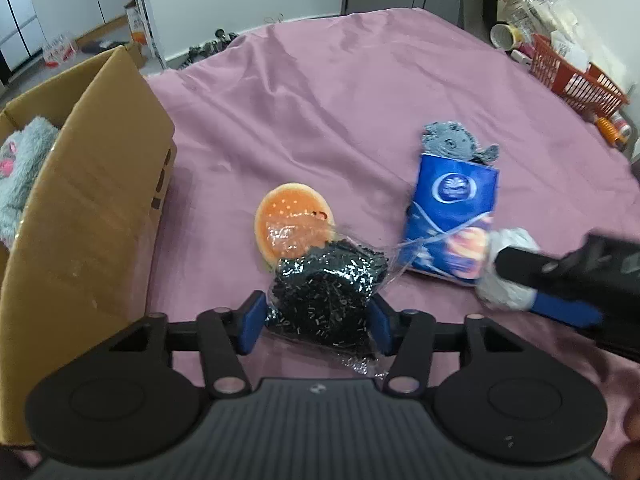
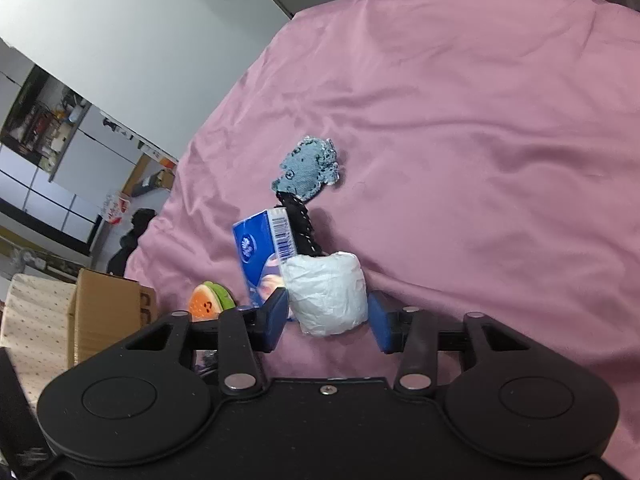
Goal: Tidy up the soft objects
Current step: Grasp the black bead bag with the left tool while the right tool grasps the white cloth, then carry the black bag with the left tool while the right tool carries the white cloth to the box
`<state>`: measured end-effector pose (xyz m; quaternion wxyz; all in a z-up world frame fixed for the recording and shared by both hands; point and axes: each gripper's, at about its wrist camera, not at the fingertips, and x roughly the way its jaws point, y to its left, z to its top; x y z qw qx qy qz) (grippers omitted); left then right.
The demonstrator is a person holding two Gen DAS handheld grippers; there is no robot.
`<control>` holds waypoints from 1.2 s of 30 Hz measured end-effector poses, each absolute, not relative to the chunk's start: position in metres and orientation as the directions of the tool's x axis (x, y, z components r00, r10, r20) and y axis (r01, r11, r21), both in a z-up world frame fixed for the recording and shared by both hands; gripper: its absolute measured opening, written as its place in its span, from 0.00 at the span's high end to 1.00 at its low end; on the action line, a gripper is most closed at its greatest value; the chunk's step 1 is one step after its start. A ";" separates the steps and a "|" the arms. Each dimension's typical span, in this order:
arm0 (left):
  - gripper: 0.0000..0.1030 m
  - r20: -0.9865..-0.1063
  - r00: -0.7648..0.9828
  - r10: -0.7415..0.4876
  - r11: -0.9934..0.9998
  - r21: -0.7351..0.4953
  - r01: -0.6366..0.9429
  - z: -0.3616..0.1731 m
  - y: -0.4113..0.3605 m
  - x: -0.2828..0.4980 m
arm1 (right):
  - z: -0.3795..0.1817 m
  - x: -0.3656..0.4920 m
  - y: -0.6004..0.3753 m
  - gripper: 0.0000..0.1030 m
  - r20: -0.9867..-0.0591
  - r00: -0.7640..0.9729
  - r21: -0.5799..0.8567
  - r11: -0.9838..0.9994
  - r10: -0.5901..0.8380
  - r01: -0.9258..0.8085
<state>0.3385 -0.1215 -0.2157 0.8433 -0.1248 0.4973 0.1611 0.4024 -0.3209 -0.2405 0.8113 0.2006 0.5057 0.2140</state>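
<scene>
We have the left tongs (image 1: 316, 316) clamped on a crinkly bag of black beads (image 1: 328, 296) and the right tongs (image 2: 328, 318) closed around a white wrapped roll (image 2: 328, 292), both light and squashy, so we judge mid-body holds safest.

On the pink sheet (image 1: 360, 92) lie five loose soft things: one clear bag of black bits (image 1: 326, 298), one orange round plush (image 1: 294, 222), one blue tissue pack (image 1: 452, 210), one grey-blue knitted toy (image 1: 450, 140) and one white wrapped roll (image 2: 328, 294). One cardboard box (image 1: 92, 208) stands at the left with one grey fluffy plush (image 1: 22, 168) inside. At the far edge stands one red basket (image 1: 572, 78).
</scene>
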 end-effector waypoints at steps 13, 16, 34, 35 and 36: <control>0.57 -0.884 0.468 0.004 0.914 -0.187 -0.361 -0.164 -0.114 0.306 | -0.214 0.379 -0.325 0.59 -0.722 0.469 0.492 0.854 0.508 -0.168; 0.57 -0.884 0.467 -0.010 0.912 -0.199 -0.358 -0.155 -0.109 0.294 | -0.206 0.369 -0.323 0.59 -0.713 0.477 0.491 0.852 0.514 -0.183; 0.57 -0.830 0.552 0.083 0.893 -0.184 -0.412 -0.092 -0.055 0.236 | -0.155 0.327 -0.282 0.59 -0.648 0.513 0.462 0.826 0.563 -0.323; 0.57 -0.828 0.554 0.088 0.890 -0.184 -0.417 -0.091 -0.052 0.233 | -0.151 0.325 -0.280 0.59 -0.643 0.517 0.461 0.824 0.566 -0.329; 0.57 -0.825 0.557 0.094 0.888 -0.183 -0.421 -0.089 -0.049 0.231 | -0.149 0.323 -0.277 0.59 -0.639 0.521 0.458 0.824 0.566 -0.334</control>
